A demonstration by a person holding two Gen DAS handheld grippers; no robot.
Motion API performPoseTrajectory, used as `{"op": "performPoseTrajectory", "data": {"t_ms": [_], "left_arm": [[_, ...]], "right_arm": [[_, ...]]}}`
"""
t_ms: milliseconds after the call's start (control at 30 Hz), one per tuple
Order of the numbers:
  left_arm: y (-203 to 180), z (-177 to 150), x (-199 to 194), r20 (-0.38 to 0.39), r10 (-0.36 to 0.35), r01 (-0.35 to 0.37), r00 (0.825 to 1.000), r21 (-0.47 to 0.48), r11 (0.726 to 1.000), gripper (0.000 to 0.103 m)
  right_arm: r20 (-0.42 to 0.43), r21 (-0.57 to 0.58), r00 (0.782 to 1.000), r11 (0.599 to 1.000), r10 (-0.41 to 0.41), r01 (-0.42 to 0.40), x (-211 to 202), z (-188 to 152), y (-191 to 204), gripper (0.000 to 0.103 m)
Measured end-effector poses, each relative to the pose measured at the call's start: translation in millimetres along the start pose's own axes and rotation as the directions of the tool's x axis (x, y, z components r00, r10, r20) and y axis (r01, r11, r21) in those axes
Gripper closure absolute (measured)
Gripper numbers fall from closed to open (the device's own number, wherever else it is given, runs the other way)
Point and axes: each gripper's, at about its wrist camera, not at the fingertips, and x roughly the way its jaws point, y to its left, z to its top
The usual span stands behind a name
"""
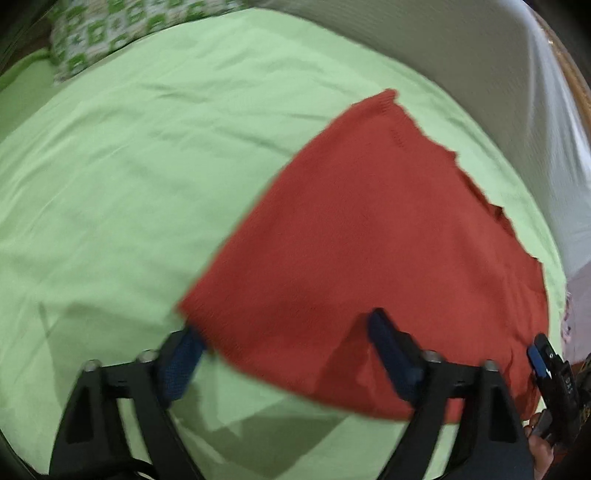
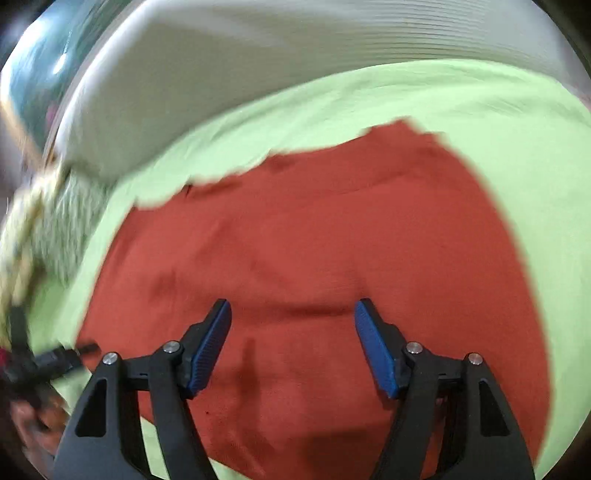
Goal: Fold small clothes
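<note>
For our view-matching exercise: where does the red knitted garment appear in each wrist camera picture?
Left wrist view: the red knitted garment fills the centre right, reaching down to the gripper.
Right wrist view: the red knitted garment fills the centre and bottom.
Shared landmark: the light green sheet under it.

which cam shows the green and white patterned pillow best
The left wrist view: the green and white patterned pillow lies at the top left, beyond the light green bedsheet. The right wrist view does not show it.
</note>
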Motion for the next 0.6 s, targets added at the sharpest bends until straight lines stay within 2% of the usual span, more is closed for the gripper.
{"op": "performPoseTrajectory", "data": {"t_ms": [67, 133, 167, 267, 367, 433, 533, 600], "left_arm": [[-9, 5, 5, 0.008, 0.02, -0.02, 1.0, 0.016, 1.0, 0.042], [-15, 7, 4, 0.028, 0.025, -0.026, 0.999, 0.031, 0.999, 0.067], [-17, 7, 0, 0.04, 0.027, -0.029, 0.999, 0.04, 0.999, 0.073], [-25, 6, -7, 0.056, 0.025, -0.028, 0.998, 0.055, 0.998, 0.079], [-38, 3, -24, 0.097, 0.009, -0.018, 0.995, 0.092, 0.996, 0.082], [-54, 2, -36, 0.131, -0.014, -0.003, 0.991, 0.132, 0.991, 0.084], [-94, -4, -54, 0.187, -0.057, 0.014, 0.981, 0.224, 0.975, 0.086], [-126, -10, -61, 0.21, -0.099, 0.032, 0.973, 0.299, 0.954, 0.089]], "right_arm": [[0.032, 0.029, 0.999, 1.0, -0.012, 0.011, -14, -1, -6, 0.032], [0.068, 0.071, 0.998, 0.997, -0.007, 0.002, -29, -3, -12, 0.032], [0.074, 0.084, 0.997, 0.996, 0.005, -0.011, -33, -5, -13, 0.032], [0.075, 0.082, 0.996, 0.996, 0.04, -0.046, -34, -10, -15, 0.032], [0.019, 0.106, 0.999, 0.994, 0.03, -0.032, -16, -15, -28, 0.032], [0.051, 0.112, 0.997, 0.991, 0.063, -0.068, -16, -20, -34, 0.032], [0.046, 0.121, 0.997, 0.99, 0.066, -0.071, -18, -19, -34, 0.032], [0.058, 0.175, 0.992, 0.977, 0.113, -0.121, -20, -19, -42, 0.03]]}}
